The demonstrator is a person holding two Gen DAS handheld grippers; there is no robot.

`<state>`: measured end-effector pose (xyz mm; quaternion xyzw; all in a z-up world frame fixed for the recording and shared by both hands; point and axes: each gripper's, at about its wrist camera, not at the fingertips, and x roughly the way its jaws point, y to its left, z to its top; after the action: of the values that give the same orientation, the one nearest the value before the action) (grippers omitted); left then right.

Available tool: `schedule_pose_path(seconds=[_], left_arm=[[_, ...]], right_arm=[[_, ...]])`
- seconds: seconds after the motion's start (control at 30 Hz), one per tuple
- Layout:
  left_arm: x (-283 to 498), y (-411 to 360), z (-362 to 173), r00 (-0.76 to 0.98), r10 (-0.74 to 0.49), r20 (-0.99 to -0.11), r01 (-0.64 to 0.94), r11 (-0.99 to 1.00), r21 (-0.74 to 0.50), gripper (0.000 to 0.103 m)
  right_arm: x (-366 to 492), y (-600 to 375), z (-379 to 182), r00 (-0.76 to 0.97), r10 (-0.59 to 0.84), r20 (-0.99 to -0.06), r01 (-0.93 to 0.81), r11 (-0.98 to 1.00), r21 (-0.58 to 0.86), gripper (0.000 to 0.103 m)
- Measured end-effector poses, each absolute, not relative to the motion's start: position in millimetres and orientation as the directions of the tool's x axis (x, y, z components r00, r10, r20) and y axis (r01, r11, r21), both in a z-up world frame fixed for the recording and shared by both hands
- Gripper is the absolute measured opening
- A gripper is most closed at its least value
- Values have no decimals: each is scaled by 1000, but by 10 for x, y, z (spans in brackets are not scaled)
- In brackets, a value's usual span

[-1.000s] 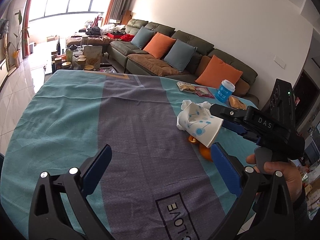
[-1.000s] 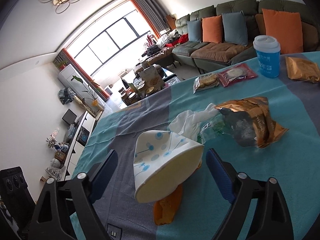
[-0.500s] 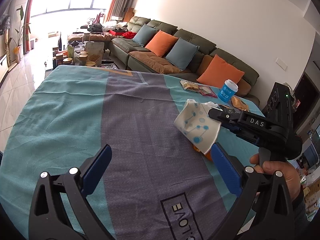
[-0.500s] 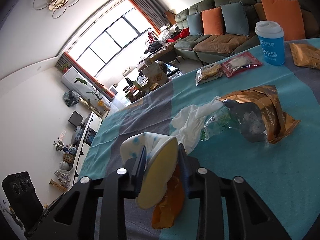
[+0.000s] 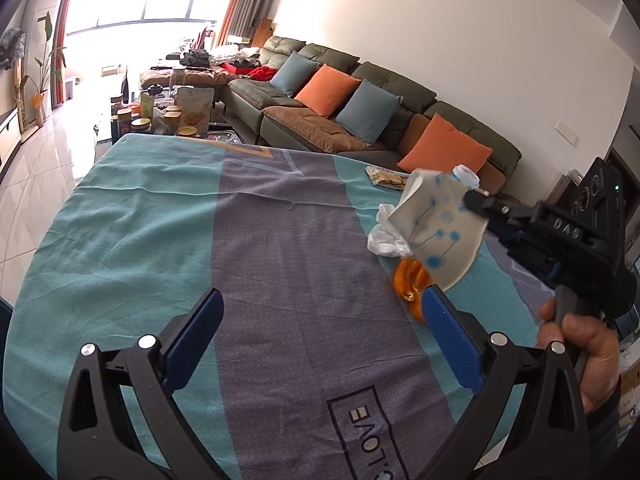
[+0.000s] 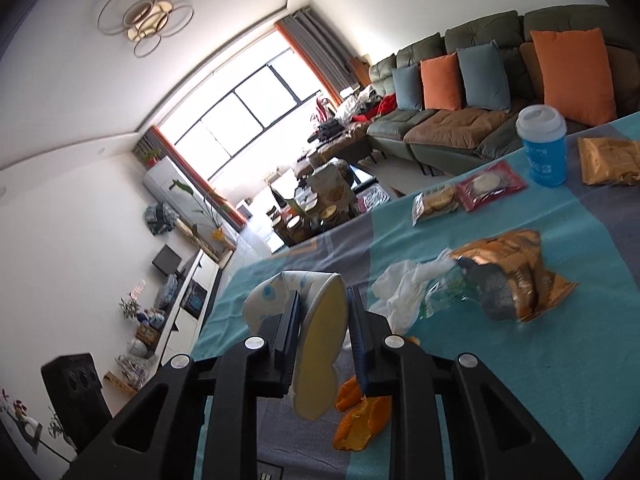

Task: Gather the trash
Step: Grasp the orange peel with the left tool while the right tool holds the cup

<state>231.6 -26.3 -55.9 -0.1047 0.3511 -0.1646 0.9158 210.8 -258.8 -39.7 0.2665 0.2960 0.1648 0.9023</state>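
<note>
Right claw (image 6: pixel 324 320), "DAS" on body, just closed, squeezing flattened paper cup (image 6: pixel 320 344) above tabletop (image 5: pixel 140 240); left claw (image 5: pixel 320 340) wide open, empty; cloth reads "LOVE".

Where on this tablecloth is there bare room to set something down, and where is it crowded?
Free: the tablecloth left of the orange peel, back to its far edge. Crowded: the right side, with tissue, foil bag, snack packets, blue cup.

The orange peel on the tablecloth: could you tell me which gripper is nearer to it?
Right. The right gripper, shut on the paper cup, hangs just above the orange peel; the left gripper stands open, off to its side.
</note>
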Motion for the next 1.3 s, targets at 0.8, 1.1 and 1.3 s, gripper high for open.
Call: schedule_pose_path(seconds=[0.8,1.1,1.3], left_arm=[[2543,-1396,-1038,498,-557,-665,425,825,-373,84],[2674,-1452,-1138,488,-534,-691,397,840,-369,35],[2668,-1460,-1159,494,-524,-694,391,847,-361,24]], right_arm=[[1812,-3350,-352,859,307,-408,-15,814,581,21],[1758,-3400,-371,861,312,-401,-11,800,599,21],[1724,-3396,-368,862,316,-397,-16,799,601,21]])
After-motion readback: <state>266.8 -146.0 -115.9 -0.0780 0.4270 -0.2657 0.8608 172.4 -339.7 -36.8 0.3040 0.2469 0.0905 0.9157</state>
